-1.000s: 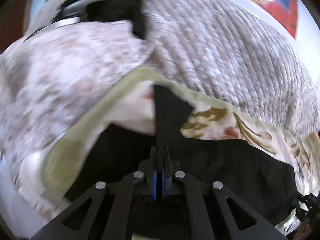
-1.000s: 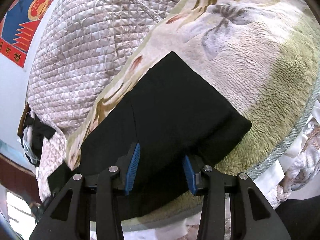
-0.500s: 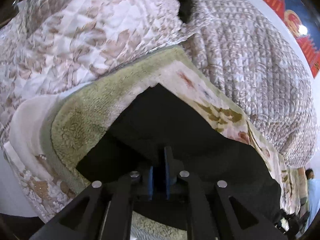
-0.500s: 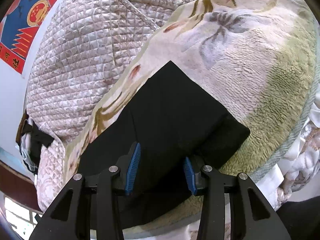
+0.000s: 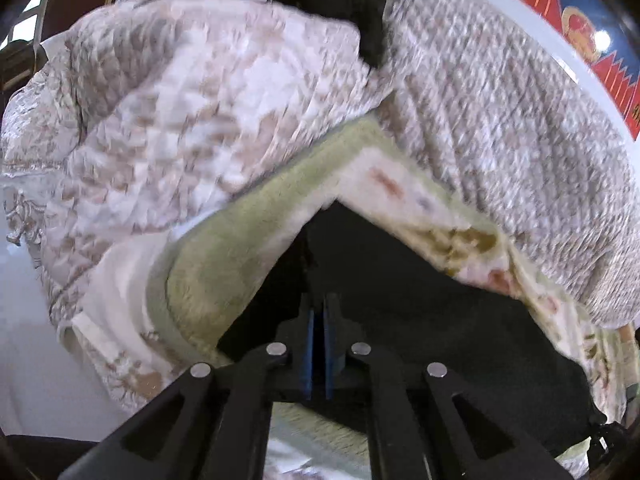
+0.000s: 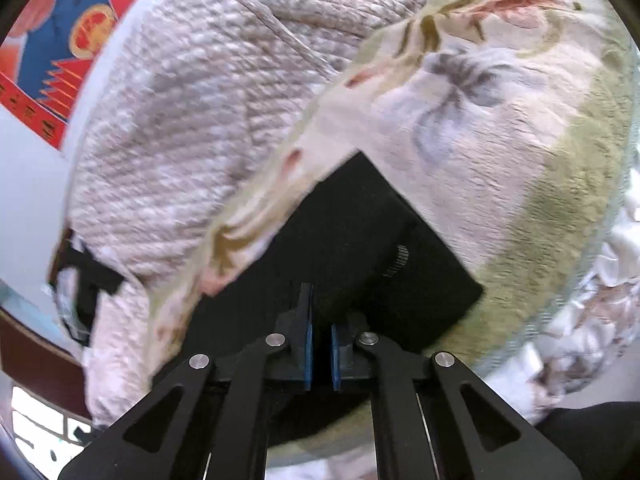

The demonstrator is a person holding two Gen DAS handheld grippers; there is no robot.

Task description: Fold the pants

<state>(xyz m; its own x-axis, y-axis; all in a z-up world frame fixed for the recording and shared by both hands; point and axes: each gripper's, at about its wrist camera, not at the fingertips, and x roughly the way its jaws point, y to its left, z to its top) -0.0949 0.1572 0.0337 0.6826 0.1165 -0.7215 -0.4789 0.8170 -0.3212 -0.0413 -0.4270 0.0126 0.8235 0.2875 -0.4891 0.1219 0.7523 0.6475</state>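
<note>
The black pants [image 5: 420,300] lie folded on a floral fleece blanket [image 5: 224,264]. In the left wrist view my left gripper [image 5: 319,312] is shut on the near edge of the pants at their left end. In the right wrist view the pants [image 6: 380,240] show as a flat black rectangle with a far corner pointing away. My right gripper [image 6: 320,320] is shut on the near edge of the pants at their right end, with black cloth between the blue pads.
A quilted beige bedspread [image 5: 500,112] is heaped behind the blanket [image 6: 500,92]. Dark clothes [image 5: 360,12] lie at the back of the bed. A red and blue poster [image 6: 60,48] hangs on the wall. The bed edge drops off close to both grippers.
My right gripper was open over the pants edge and has closed on it. My left gripper stayed shut on the pants while its view swung.
</note>
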